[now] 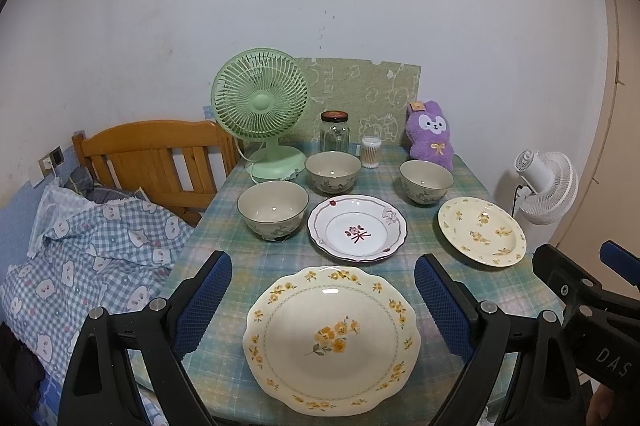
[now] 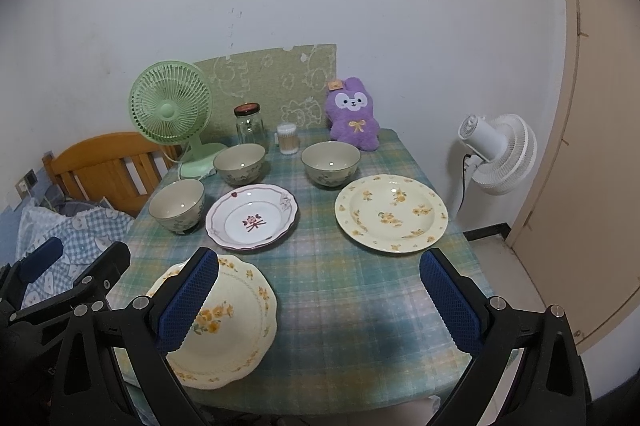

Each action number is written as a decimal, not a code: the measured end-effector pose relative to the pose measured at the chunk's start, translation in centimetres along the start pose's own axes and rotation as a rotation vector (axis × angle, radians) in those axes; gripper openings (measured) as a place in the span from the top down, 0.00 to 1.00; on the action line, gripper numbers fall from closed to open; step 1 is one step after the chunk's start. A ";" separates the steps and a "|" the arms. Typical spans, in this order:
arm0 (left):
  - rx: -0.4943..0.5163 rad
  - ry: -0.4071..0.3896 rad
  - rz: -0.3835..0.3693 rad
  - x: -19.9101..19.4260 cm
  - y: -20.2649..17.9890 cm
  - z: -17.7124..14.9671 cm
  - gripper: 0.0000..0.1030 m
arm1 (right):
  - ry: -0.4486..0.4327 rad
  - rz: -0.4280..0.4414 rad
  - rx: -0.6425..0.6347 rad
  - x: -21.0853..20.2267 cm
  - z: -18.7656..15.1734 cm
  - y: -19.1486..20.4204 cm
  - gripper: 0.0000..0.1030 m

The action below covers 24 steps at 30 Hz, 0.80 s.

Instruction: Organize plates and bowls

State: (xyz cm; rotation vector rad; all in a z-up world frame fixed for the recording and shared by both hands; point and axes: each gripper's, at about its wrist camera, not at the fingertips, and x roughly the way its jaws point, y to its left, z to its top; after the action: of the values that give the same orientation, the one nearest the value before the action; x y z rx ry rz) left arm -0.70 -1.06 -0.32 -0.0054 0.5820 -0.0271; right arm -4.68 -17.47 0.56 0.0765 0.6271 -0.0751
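Observation:
Three plates and three grey floral bowls stand on a checked tablecloth. A scalloped cream plate with yellow flowers (image 1: 331, 338) (image 2: 224, 322) lies at the near edge. A white plate with a red motif (image 1: 357, 228) (image 2: 252, 216) lies in the middle. A round cream flowered plate (image 1: 481, 232) (image 2: 391, 213) lies to the right. The bowls are at left (image 1: 273, 209) (image 2: 177, 205), back middle (image 1: 333, 171) (image 2: 239, 163) and back right (image 1: 426, 181) (image 2: 330, 163). My left gripper (image 1: 324, 290) is open, above the scalloped plate. My right gripper (image 2: 318, 286) is open and empty, over bare cloth.
A green desk fan (image 1: 262, 113), a glass jar (image 1: 335, 131), a cotton swab tub (image 1: 371, 153) and a purple plush rabbit (image 1: 430, 135) line the table's back. A wooden bed frame (image 1: 156, 161) with checked bedding is at the left. A white floor fan (image 2: 496, 153) stands at the right.

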 end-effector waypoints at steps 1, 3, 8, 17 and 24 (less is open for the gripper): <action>0.002 0.003 0.002 0.2 0.1 0.0 0.11 | 0.003 -0.002 -0.001 0.3 0.1 0.2 0.01; 0.003 0.011 0.006 0.8 0.3 0.1 0.12 | 0.010 -0.003 -0.004 0.9 0.0 0.6 0.01; 0.005 0.047 0.007 3.1 1.2 0.0 0.16 | 0.042 -0.005 -0.020 3.2 0.0 2.0 0.05; 0.038 0.172 0.022 8.4 3.0 -1.5 0.23 | 0.168 -0.021 -0.019 9.3 -1.5 4.6 0.08; 0.024 0.284 0.044 12.4 4.7 -3.9 0.26 | 0.287 -0.026 -0.031 14.2 -3.5 6.8 0.13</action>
State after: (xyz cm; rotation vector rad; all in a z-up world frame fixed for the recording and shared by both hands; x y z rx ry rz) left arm 7.59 3.34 -10.44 0.0353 0.8651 0.0085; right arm 5.44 -11.08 -10.27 0.0496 0.9161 -0.0797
